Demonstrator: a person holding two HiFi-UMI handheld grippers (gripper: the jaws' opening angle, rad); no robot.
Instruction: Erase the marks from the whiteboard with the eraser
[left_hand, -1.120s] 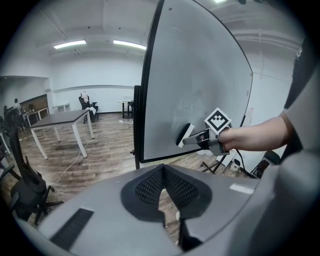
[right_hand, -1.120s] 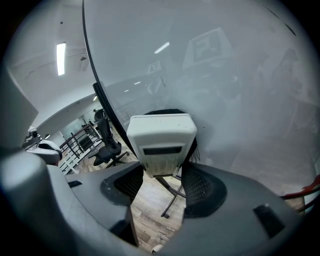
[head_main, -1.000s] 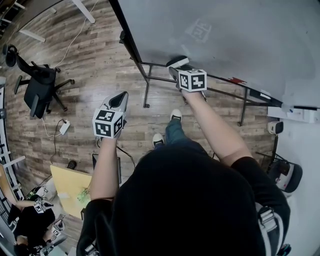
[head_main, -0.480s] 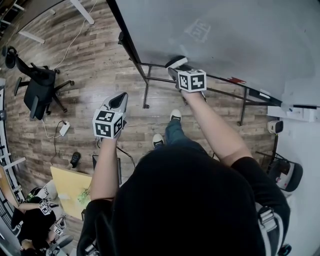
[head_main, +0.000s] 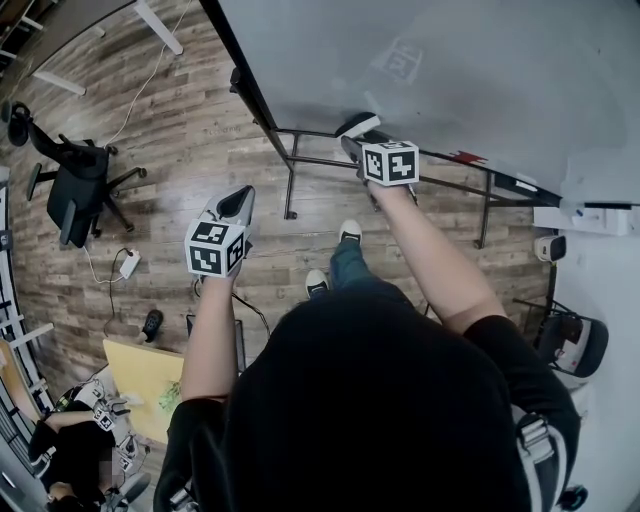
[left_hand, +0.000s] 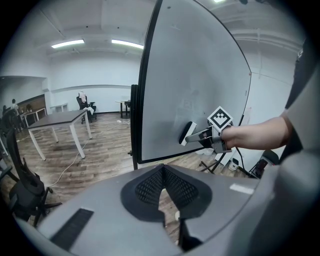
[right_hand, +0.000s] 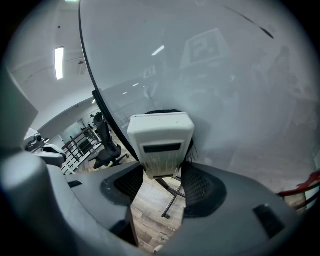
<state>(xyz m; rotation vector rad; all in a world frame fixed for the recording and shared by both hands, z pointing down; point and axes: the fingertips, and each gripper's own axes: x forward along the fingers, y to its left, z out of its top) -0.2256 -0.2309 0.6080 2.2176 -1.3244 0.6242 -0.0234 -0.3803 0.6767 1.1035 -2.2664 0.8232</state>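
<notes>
The whiteboard (head_main: 450, 70) fills the upper right of the head view, its surface grey-white with faint smudges. My right gripper (head_main: 352, 137) is shut on the white eraser (head_main: 357, 125), which presses flat against the board near its lower left edge. In the right gripper view the eraser (right_hand: 161, 142) stands between the jaws against the whiteboard (right_hand: 225, 90), and a thin dark stroke (right_hand: 255, 22) shows at the top right. My left gripper (head_main: 240, 196) hangs over the floor to the left, away from the board, shut with nothing in it. From the left gripper view the eraser (left_hand: 187, 132) touches the whiteboard (left_hand: 195, 75).
The board's metal stand (head_main: 290, 175) reaches onto the wooden floor. A black office chair (head_main: 75, 190) stands at the left and a yellow table (head_main: 140, 375) at the lower left, with a seated person (head_main: 70, 450) beside it. Another chair (head_main: 575, 345) is at the right.
The eraser stays pressed at the same low spot on the board and both grippers barely move. The view has shifted slightly, and the person at the lower left has moved.
</notes>
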